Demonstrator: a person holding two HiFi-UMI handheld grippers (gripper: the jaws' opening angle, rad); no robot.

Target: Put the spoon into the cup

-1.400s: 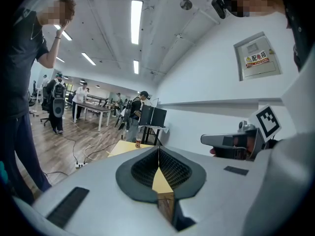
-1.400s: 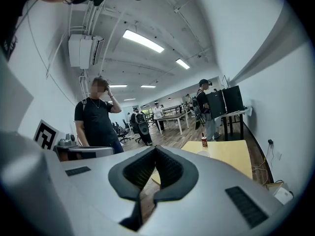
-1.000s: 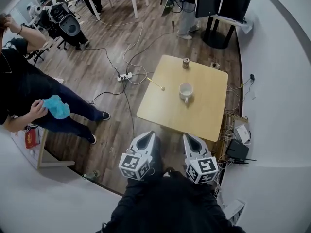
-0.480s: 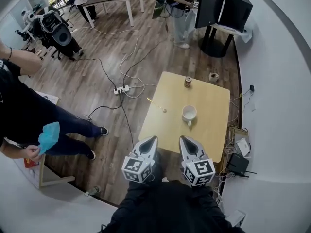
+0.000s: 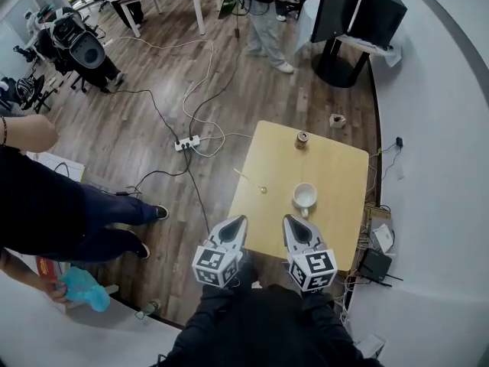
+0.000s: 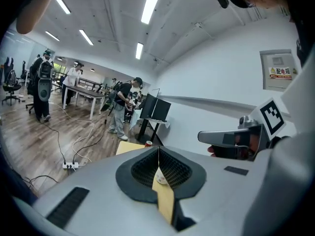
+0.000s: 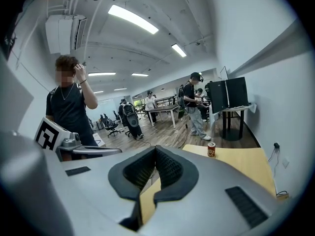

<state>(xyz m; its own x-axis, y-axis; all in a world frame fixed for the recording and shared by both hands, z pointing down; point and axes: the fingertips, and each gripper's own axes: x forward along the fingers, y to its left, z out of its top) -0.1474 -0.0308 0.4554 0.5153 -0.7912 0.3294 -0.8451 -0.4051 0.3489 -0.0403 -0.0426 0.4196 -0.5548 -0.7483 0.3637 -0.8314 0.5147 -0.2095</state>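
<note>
A small wooden table [image 5: 336, 167] stands ahead of me in the head view. On it a white cup [image 5: 305, 197] sits upright, its handle toward me. The spoon [image 5: 250, 180] lies flat near the table's left edge, apart from the cup. My left gripper [image 5: 233, 226] and right gripper [image 5: 293, 225] hang side by side at the table's near edge, both shut and empty. In the left gripper view the jaws [image 6: 158, 149] are pressed together, with a sliver of the cup [image 6: 160, 179] below them. The right gripper [image 7: 155, 149] has its jaw tips closed too.
A drink can [image 5: 302, 139] stands at the table's far side, also the can [image 7: 211, 150]. A power strip [image 5: 186, 142] and cables lie on the floor at left. A person [image 5: 53, 212] stands close on the left. A black box [image 5: 374, 243] and clutter sit between table and wall.
The table, cup and spoon have come closer to both grippers as I moved forward. The person on the left has slid toward the picture's lower left, blue cloth now low.
</note>
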